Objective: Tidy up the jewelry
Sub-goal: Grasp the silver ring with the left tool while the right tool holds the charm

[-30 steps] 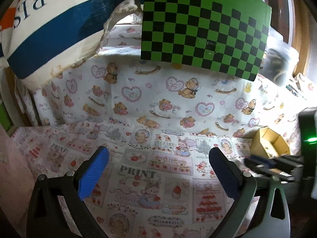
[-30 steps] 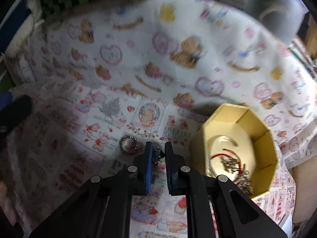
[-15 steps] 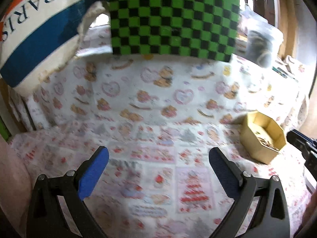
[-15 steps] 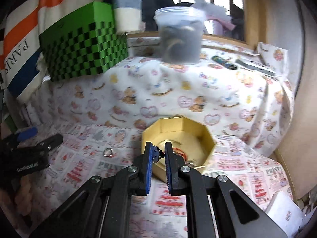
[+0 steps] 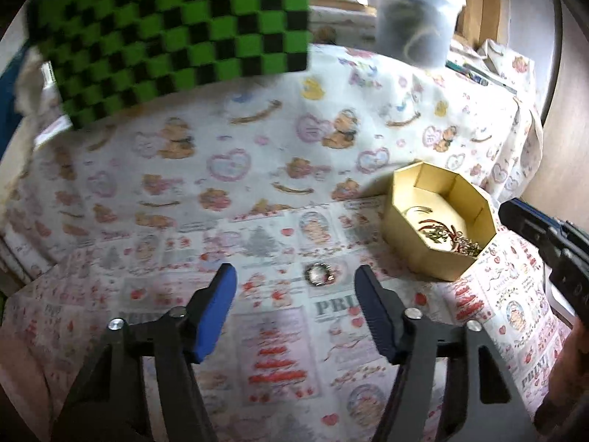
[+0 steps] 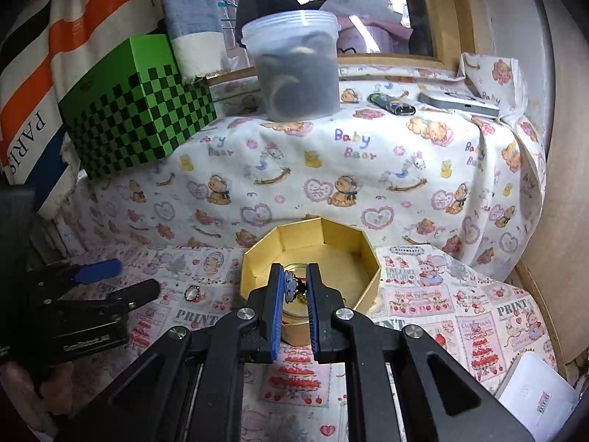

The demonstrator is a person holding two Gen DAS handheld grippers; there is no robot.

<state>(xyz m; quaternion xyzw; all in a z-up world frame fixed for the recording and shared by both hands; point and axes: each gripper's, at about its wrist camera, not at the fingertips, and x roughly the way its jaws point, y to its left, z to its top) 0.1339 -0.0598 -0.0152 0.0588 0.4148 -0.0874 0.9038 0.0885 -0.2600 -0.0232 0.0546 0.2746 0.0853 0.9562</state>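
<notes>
A gold octagonal box (image 5: 423,254) (image 6: 368,287) sits on the printed cloth and holds several jewelry pieces (image 5: 447,237). A silver ring (image 5: 318,274) (image 6: 191,292) lies on the cloth left of the box. My left gripper (image 5: 294,281) is open, with the ring just beyond and between its blue fingertips. My right gripper (image 6: 294,280) is over the near edge of the box, its jaws slightly apart around a small dark jewelry piece (image 6: 294,284) that sits against the left pad. The right gripper shows at the right edge of the left wrist view (image 5: 545,239).
A green checkered box (image 6: 136,110) and a clear plastic tub (image 6: 298,70) stand on the raised ledge behind. A lighter (image 6: 392,105) and a phone (image 6: 460,103) lie on the ledge. A white card (image 6: 533,401) lies at the front right.
My left gripper has swung right and closed in on the ring, its jaws narrower. My right gripper has moved over the box with the jewelry piece and its jaws have opened a little.
</notes>
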